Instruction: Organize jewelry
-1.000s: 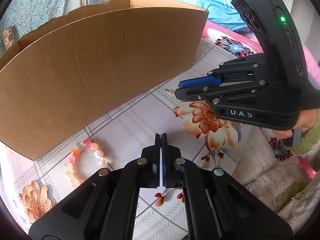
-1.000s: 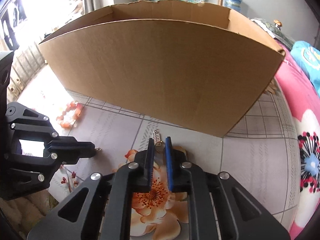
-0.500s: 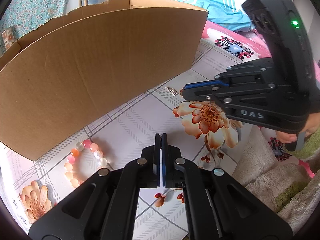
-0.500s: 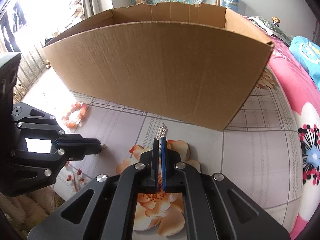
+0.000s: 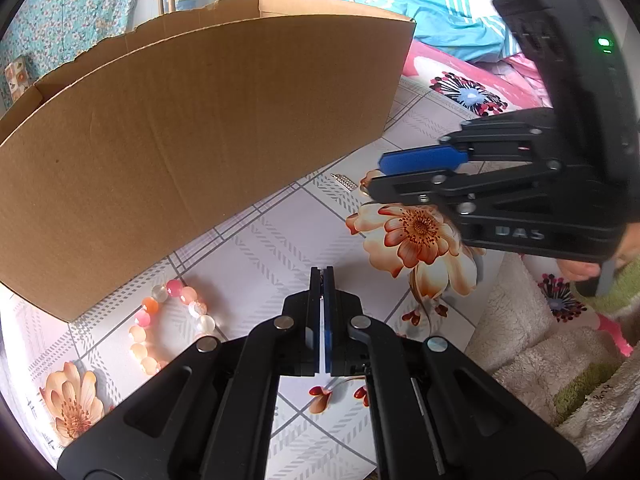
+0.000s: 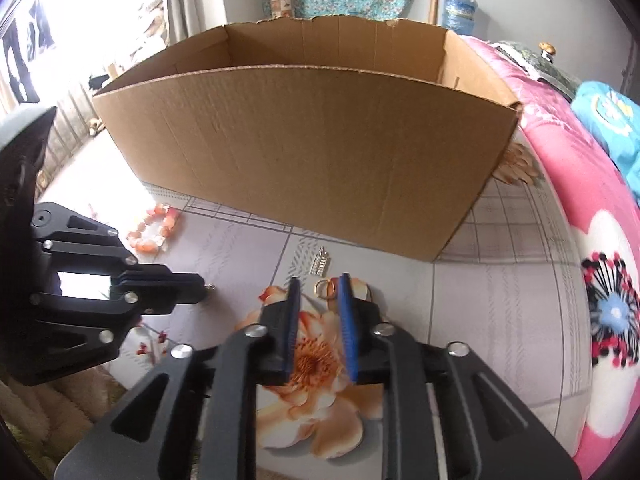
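- The right tongs (image 6: 319,289) are opening again over the earring (image 6: 325,280), after closing beside it a moment ago; nothing is gripped.
- The left tongs (image 5: 322,276) are staying closed and empty near the bracelet (image 5: 168,326), so boxing is waiting.

black plastic grippers, blue fingers (image 6: 349,328), silver screws, green LED (image 5: 603,43)
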A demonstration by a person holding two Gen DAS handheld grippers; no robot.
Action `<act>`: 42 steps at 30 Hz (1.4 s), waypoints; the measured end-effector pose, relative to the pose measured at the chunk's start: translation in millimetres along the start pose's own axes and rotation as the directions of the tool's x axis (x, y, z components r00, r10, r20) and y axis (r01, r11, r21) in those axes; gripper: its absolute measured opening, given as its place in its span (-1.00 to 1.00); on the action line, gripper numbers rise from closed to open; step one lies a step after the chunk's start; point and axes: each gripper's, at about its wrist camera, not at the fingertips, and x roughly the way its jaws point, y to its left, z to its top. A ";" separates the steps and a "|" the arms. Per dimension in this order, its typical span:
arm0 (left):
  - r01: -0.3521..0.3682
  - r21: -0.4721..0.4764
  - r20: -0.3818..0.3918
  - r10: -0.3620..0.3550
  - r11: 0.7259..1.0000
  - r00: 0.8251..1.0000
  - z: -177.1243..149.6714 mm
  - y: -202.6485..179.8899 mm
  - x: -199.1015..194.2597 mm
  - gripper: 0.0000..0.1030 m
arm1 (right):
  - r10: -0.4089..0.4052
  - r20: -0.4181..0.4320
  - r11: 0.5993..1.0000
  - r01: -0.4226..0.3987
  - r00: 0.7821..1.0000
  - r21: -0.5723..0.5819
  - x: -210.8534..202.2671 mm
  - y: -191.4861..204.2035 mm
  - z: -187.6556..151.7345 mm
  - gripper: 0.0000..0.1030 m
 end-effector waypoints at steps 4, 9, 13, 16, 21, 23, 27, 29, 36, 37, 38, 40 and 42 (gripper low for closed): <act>0.000 -0.001 0.000 0.000 1.000 1.000 0.0 -0.3 0.0 -0.99 | 0.008 -0.017 1.000 -0.009 1.000 -0.023 10.5 -0.5 2.5 -0.59; 0.003 -0.002 -0.001 -0.003 1.000 1.000 0.5 -1.0 1.6 -0.99 | 0.023 -0.018 1.000 -0.024 1.000 -0.019 10.5 -2.9 4.9 -0.78; 0.004 -0.003 -0.001 -0.004 1.000 1.000 0.3 -0.2 1.4 -0.99 | 0.029 -0.011 1.000 -0.029 1.000 -0.003 10.8 -3.2 4.5 -0.79; 0.005 -0.004 0.000 -0.005 1.000 1.000 0.0 0.3 1.0 -0.99 | 0.032 -0.007 0.999 -0.032 0.999 0.007 10.8 -3.6 4.5 -0.79; 0.005 -0.003 -0.001 -0.005 1.000 1.000 -0.1 0.5 0.9 -0.99 | 0.034 0.011 0.999 -0.034 0.999 0.029 1.9 -6.9 -0.9 -0.79; 0.007 -0.007 -0.002 -0.007 1.000 1.000 -0.1 1.0 0.6 -0.99 | 0.032 0.021 0.999 -0.032 0.999 0.039 -2.2 -7.5 -1.2 -0.79; 0.017 -0.008 0.006 -0.017 1.000 1.000 0.0 0.0 -4.3 -0.99 | 0.026 0.043 0.997 -0.029 0.999 0.069 -14.5 -11.3 -6.6 -0.79; 0.012 -0.003 0.014 -0.012 1.000 1.000 0.4 -1.1 -7.9 -0.99 | 0.022 0.055 0.997 -0.027 0.998 0.079 -20.8 -12.7 -9.8 -0.79; 0.003 -0.001 0.050 -0.003 1.000 0.999 1.9 -6.6 -26.3 -0.99 | 0.017 0.113 0.994 -0.030 0.993 0.106 -44.3 -11.7 -11.2 -0.79; 0.002 0.001 0.061 -0.002 1.000 0.998 3.2 -7.5 -30.8 -0.99 | 0.014 0.127 0.994 -0.028 0.992 0.107 -49.5 -11.2 -10.4 -0.79; 0.003 0.003 0.073 -0.003 1.000 0.997 4.8 -8.3 -35.8 -0.99 | 0.013 0.141 0.994 -0.028 0.990 0.107 -54.5 -10.9 -9.2 -0.79; 0.015 0.001 0.107 -0.015 1.000 0.994 10.5 -8.9 -48.7 -0.99 | 0.014 0.173 0.994 -0.033 0.985 0.107 -65.1 -9.5 -5.1 -0.79; 0.031 -0.003 0.143 -0.030 1.000 0.989 19.0 -8.6 -61.8 -0.99 | 0.018 0.203 0.994 -0.039 0.979 0.101 -74.6 -9.4 0.5 -0.79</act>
